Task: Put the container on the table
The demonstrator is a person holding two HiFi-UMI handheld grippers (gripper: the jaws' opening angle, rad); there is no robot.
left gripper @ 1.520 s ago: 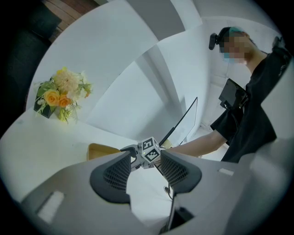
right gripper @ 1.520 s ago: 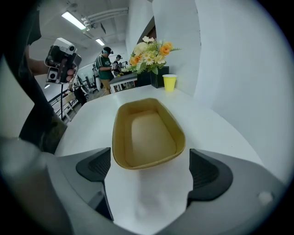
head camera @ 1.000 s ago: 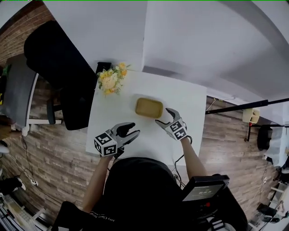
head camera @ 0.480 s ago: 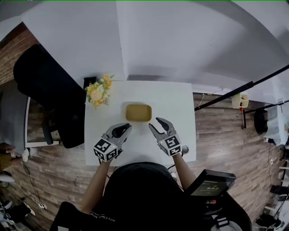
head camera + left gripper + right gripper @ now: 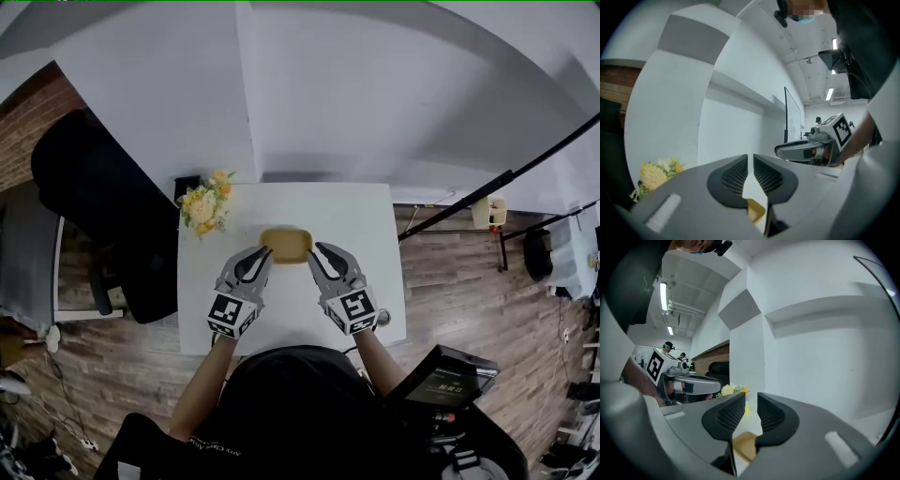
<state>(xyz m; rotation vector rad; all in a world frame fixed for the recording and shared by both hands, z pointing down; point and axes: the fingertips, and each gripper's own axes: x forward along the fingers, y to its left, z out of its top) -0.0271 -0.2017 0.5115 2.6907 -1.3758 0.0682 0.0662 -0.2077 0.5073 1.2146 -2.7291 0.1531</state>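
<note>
Container (image 5: pixel 286 244), tan paper, oblong, on white table (image 5: pixel 367 217); likely light, crushable, best taken by rim. Left gripper (image 5: pixel 261 255), right gripper (image 5: pixel 319 251): jaws just closing, empty.

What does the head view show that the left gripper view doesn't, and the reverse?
Only the head view: the whole white table, the entire container resting on it, a black chair and the wood floor.
Only the left gripper view: the left gripper close up, jaws nearly together with nothing between them, having just been closing, plus ceiling lights.
Both: the flowers, the container, and the right gripper, whose jaws have also just been closing with nothing between them.
</note>
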